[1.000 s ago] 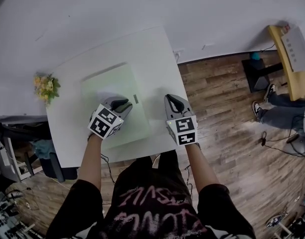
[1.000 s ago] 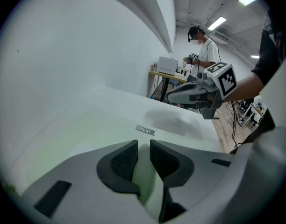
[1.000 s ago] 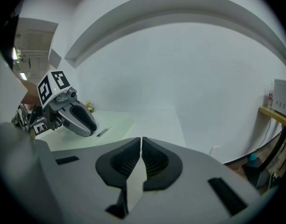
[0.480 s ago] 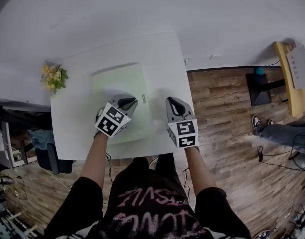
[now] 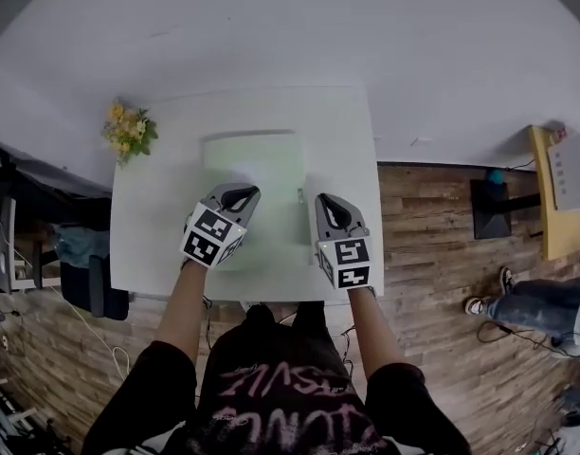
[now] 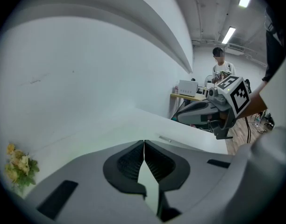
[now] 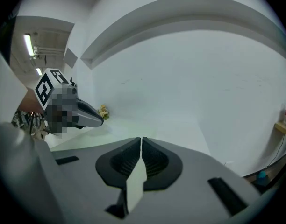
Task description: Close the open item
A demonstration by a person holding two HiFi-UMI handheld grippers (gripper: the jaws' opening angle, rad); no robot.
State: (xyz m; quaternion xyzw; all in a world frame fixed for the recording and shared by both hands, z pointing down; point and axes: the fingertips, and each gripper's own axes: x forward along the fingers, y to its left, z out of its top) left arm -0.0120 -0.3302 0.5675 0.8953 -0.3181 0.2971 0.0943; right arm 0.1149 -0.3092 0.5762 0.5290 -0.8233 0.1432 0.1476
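Note:
A pale green flat rectangular item (image 5: 259, 183) lies flat on the white table (image 5: 157, 226), with a small grey tab (image 5: 299, 195) at its right edge. My left gripper (image 5: 241, 193) hovers over the item's near left part, its jaws closed together with nothing between them. The right gripper (image 5: 326, 200) hangs just right of the item's right edge, also shut and empty. In the left gripper view my left gripper (image 6: 144, 143) points across the table, with the right gripper (image 6: 199, 111) beside it. In the right gripper view, beyond my right gripper (image 7: 140, 141), the left gripper (image 7: 87, 118) shows at the left.
A bunch of yellow flowers (image 5: 129, 129) sits at the table's far left corner. A white wall runs behind the table. On the wooden floor to the right are a yellow bench (image 5: 555, 197), a black stand (image 5: 494, 207) and a person's legs (image 5: 546, 306). Clutter (image 5: 63, 254) fills the left.
The head view has swung, so the table now sits more central and square. Both grippers stay shut and hold roughly the same places over the green item's near part.

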